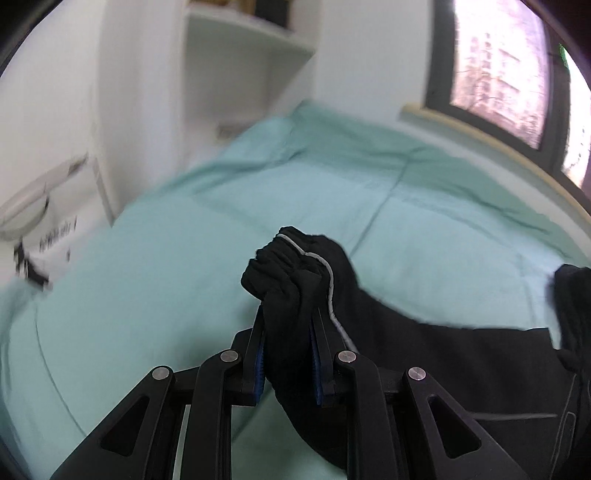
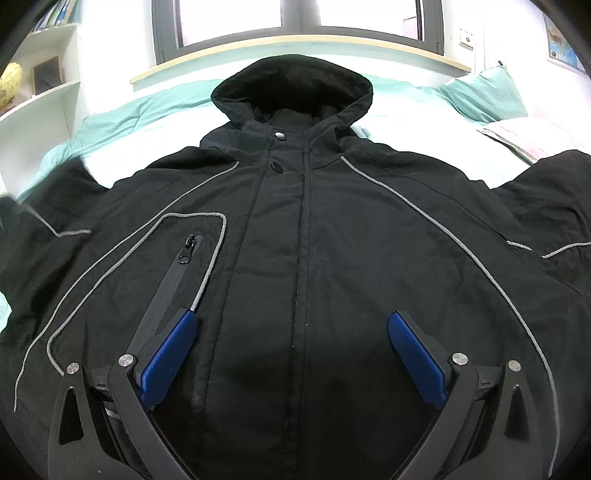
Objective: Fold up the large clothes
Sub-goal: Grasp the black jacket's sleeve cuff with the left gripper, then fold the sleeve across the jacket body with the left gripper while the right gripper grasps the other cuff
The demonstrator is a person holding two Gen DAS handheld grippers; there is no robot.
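Observation:
A large black hooded jacket [image 2: 332, 229] with grey piping lies front up and spread out on a bed, its hood [image 2: 291, 85] toward the window. My right gripper [image 2: 291, 328] is open and empty, hovering over the jacket's lower front, straddling the zip placket. My left gripper [image 1: 288, 317] is shut on the bunched cuff of the jacket's sleeve [image 1: 295, 266] and holds it above the bed; the sleeve trails off to the right toward the jacket body [image 1: 498, 369]. The left wrist view is blurred.
The bed carries a mint green duvet [image 1: 147, 258] and a matching pillow [image 2: 484, 96] at the right. White shelves [image 2: 48, 99] stand to the left. A window [image 2: 295, 18] with a pale sill runs behind the bed. A white wall [image 1: 55, 92] is at left.

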